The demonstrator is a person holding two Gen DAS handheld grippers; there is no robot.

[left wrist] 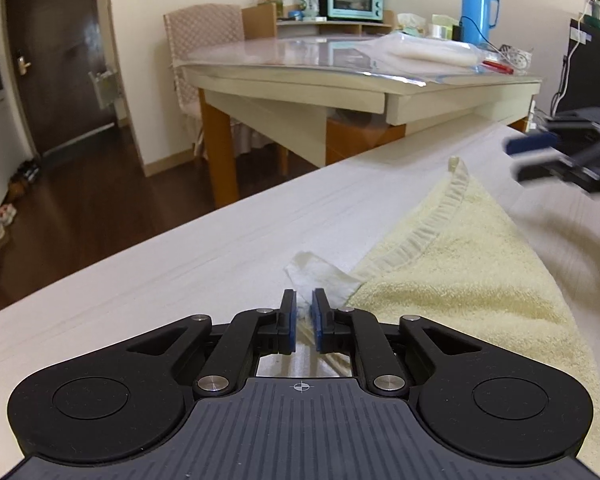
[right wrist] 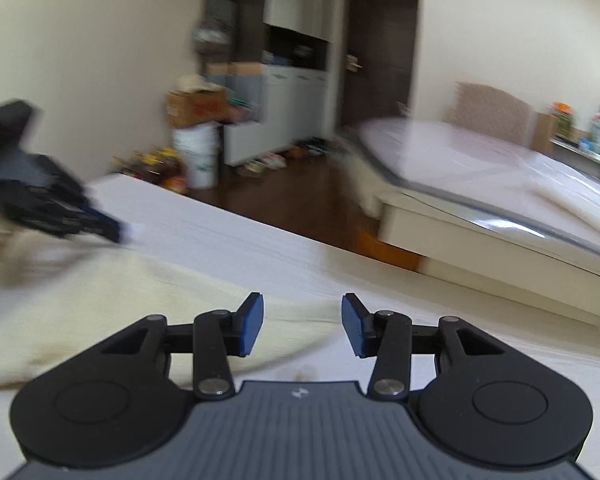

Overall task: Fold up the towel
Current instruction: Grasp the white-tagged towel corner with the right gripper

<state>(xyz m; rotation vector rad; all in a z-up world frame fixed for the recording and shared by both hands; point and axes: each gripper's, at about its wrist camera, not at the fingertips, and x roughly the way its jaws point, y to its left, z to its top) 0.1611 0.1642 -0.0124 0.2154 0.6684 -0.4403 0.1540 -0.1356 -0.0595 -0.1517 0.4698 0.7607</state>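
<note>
towel (left wrist: 472, 280): pale yellow, flat on counter (left wrist: 180, 264); left gripper (left wrist: 304, 308): narrow gap, nothing clamped; right gripper (right wrist: 302, 320): apart, empty

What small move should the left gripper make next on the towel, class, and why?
Probably close the left gripper fully on the white tag at the towel corner. Its jaws stand narrowly apart with the tag just ahead of them, seemingly not pinched. The right gripper is open and holds nothing, so no corner is secured for a fold yet.
</note>
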